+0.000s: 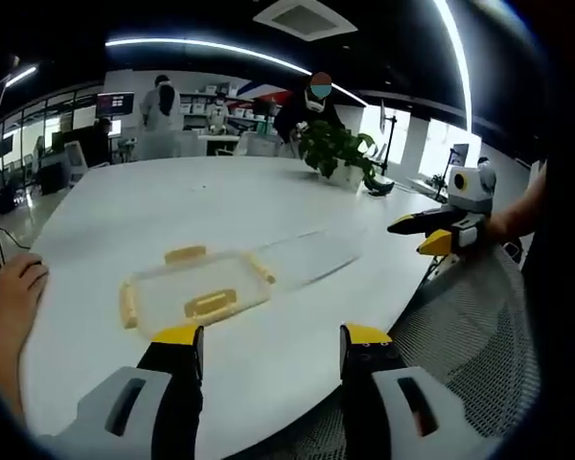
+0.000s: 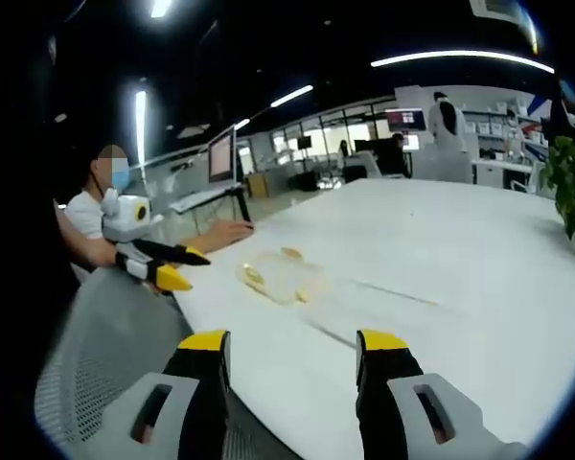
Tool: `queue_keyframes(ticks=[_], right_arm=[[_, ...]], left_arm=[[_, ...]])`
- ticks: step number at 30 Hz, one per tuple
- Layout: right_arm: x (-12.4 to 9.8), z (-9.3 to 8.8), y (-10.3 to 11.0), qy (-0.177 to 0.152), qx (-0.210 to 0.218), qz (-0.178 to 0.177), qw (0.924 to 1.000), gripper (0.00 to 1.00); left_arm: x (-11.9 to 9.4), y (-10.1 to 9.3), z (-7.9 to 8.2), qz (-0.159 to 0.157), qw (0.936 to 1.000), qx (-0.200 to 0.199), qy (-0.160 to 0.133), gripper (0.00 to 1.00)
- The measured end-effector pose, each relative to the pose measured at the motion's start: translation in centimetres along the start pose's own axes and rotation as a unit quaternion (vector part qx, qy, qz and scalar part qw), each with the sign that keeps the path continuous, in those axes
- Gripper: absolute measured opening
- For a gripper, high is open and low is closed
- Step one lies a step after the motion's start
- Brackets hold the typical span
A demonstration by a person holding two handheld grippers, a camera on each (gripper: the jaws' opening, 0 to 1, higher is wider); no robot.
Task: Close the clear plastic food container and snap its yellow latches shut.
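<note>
- While it lies on the white table (image 1: 268, 201), the clear container (image 1: 196, 292) is seen just ahead of the left gripper (image 1: 272, 337), whose jaws are held apart and touch nothing.
- Its lid (image 1: 302, 257) is laid open beside it, and the yellow latches (image 1: 211, 304) are unfastened.
- The right gripper (image 2: 291, 345), jaws likewise apart, is held well short of the container, over a mesh chair back (image 2: 105, 355).

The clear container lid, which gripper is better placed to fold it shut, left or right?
Probably the left gripper: the container lies just beyond its open jaws, while the right gripper looks farther back, near the table edge.
</note>
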State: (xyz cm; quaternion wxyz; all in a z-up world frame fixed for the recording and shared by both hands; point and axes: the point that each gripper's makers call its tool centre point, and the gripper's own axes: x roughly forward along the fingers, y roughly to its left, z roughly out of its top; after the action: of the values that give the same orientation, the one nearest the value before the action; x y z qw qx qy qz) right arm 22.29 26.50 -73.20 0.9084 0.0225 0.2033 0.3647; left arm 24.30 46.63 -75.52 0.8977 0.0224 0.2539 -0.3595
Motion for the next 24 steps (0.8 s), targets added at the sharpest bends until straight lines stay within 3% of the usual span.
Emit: queue_keyframes(ticks=[7,18,24], right_arm=[[0.0,0.0,-0.1,-0.001,0.008,0.001,1.0000,0.52],[-0.5,2.0,-0.5,-0.037,0.006,-0.008,0.9993,0.51],[-0.6,2.2,-0.8,-0.038,0.018,-0.011,0.9991,0.51]], left_arm=[[0.0,0.1,0.1,0.003,1.0000,-0.001,-0.002,0.57],[-0.3,0.1,1.5,-0.004,0.9998,0.004,-0.021,0.58],[-0.3,0.3,1.6,-0.001,0.9996,-0.002,-0.027,0.57]])
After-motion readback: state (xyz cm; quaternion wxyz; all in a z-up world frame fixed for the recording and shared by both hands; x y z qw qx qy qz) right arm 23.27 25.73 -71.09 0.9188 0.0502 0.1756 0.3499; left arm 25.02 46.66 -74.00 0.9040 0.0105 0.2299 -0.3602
